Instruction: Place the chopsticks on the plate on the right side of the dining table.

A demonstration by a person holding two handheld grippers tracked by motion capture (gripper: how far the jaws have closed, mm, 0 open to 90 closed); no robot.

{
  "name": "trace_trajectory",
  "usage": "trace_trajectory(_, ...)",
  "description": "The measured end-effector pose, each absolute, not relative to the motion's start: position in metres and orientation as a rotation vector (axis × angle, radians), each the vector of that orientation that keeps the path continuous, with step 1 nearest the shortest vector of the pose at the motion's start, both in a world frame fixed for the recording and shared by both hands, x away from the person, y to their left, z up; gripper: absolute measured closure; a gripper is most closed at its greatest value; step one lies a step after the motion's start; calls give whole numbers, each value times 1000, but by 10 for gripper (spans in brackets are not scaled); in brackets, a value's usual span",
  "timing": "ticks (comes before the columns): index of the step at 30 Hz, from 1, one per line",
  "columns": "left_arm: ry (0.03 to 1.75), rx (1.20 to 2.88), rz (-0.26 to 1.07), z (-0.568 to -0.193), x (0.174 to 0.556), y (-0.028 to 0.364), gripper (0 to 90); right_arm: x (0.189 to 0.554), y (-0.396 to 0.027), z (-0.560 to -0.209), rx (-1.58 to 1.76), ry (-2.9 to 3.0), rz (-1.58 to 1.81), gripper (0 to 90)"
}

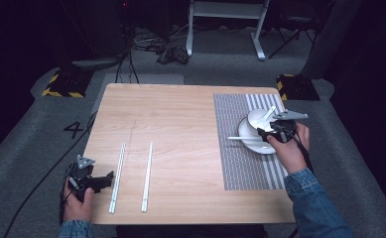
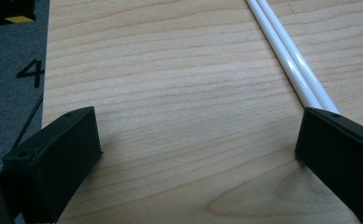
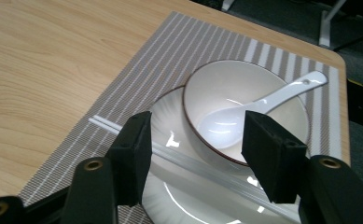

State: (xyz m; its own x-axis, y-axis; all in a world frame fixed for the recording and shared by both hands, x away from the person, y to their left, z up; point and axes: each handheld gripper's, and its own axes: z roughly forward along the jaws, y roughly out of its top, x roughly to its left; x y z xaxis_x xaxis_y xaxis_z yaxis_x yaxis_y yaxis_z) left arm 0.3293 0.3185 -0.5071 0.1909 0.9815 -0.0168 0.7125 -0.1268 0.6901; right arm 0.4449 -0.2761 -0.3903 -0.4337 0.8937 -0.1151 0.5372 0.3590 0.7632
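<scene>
white spoon (image 3: pixel 258 105) in bowl (image 3: pixel 216 79)

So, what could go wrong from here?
1. The chopsticks lie across the plate, one end out over the mat; a nudge from the open right gripper could roll them off.
2. The spoon leans on the bowl rim and may tip out.

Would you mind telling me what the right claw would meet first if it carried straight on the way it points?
Probably the white bowl with the spoon in it, standing on the plate; the right claw hangs open above a pair of chopsticks laid across that plate, though depth is unclear.
</scene>
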Motion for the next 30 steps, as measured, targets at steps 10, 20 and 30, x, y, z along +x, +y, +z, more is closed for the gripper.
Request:
trace_trajectory(10,1581,1902,616,-507,329,318,0,453,-232,-394,1163,2190,898,451)
trace_trajectory(20,1581,1902,616,-507,329,318,0,465,-193,-413,1125,2270,855,457)
trace_trajectory(30,1581,1902,616,-507,329,318,0,476,-175,-432,1117,2311,771,467)
